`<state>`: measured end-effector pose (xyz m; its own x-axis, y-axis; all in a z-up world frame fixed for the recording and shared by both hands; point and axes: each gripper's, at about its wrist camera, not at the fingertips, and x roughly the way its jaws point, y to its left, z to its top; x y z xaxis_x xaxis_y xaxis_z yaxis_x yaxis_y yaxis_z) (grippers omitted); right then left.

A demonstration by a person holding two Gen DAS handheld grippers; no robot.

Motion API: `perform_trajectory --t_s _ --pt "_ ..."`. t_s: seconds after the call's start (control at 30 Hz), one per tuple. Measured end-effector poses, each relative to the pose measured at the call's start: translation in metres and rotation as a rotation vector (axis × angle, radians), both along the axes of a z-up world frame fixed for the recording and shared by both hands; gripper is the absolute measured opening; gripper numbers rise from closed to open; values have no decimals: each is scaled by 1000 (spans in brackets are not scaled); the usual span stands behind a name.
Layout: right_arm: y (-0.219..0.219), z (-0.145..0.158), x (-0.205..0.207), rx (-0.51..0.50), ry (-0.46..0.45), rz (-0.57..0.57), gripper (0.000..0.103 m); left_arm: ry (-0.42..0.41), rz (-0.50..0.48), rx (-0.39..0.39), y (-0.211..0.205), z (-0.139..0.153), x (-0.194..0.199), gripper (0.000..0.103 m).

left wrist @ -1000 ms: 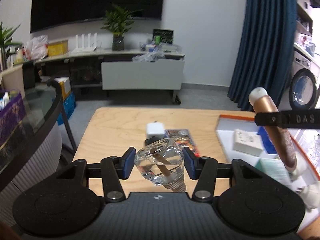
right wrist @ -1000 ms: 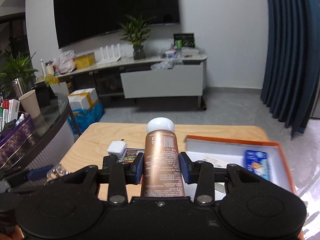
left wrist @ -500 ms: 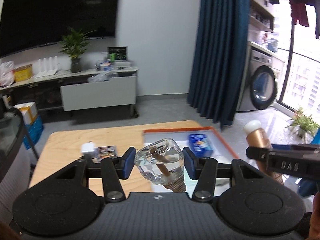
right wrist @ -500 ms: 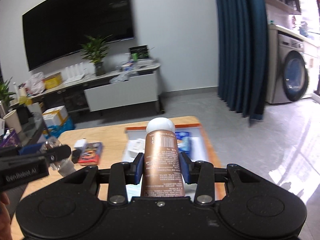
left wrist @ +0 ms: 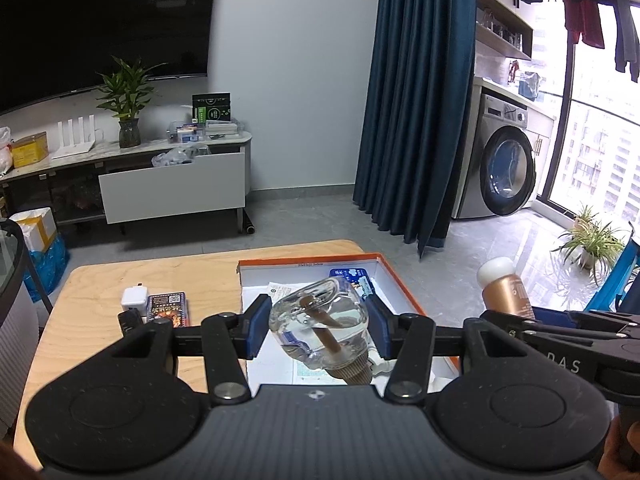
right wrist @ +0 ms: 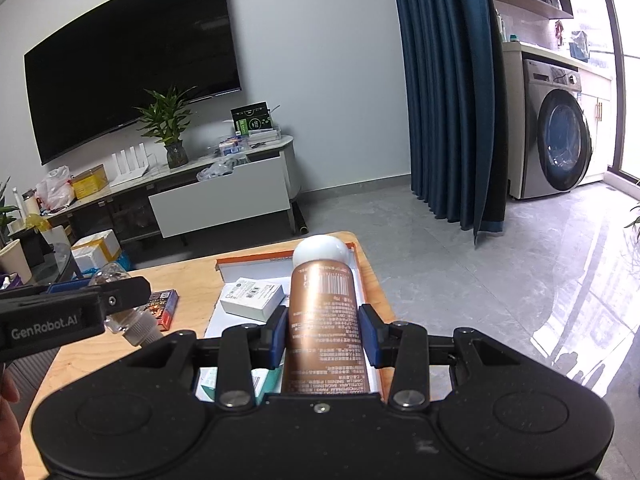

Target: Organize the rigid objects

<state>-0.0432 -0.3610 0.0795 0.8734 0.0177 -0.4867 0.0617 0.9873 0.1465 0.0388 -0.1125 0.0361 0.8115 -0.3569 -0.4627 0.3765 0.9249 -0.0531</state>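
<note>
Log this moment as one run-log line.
left tongs: shut on clear bottle | right tongs: shut on copper bottle | both held above orange-rimmed box | nothing released yet

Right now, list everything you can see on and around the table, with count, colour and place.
Table: one, light wood, underneath everything.
Tray: one, white with orange rim, right side of table.
White box: one, in tray.
Blue packet: one, far end of tray.
Charger: one, white, on table left of tray.
Card pack: one, dark printed, beside charger.
Clear bottle: one, held above tray.
Copper tube: one, white cap, held.
Left tool: shut on clear bottle.
Right tool: shut on copper tube.
</note>
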Motion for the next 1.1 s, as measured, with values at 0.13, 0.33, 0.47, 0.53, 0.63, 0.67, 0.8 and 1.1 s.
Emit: perform_trajectory --t_s 0.13,0.33,0.47,0.53,0.63,0.67,0.8,1.1 --pt "3 -1 2 -5 3 15 47 0 5 -1 1 1 -2 52" --pt "5 0 5 -6 3 23 47 -1 13 -3 1 1 -4 52" --pt "7 0 6 -6 4 27 47 4 18 -1 1 0 -5 52" --pt "9 1 6 -7 4 31 47 5 18 -2 1 1 -5 52" --pt "11 3 6 -9 3 36 47 3 20 -1 1 2 -6 52" --pt "12 3 6 -10 3 38 47 4 20 -2 1 2 -5 52" --pt "13 4 6 -9 4 40 47 3 20 -4 1 3 -6 52" --pt "13 6 7 -4 -1 44 47 -1 22 -4 -1 5 -8 52"
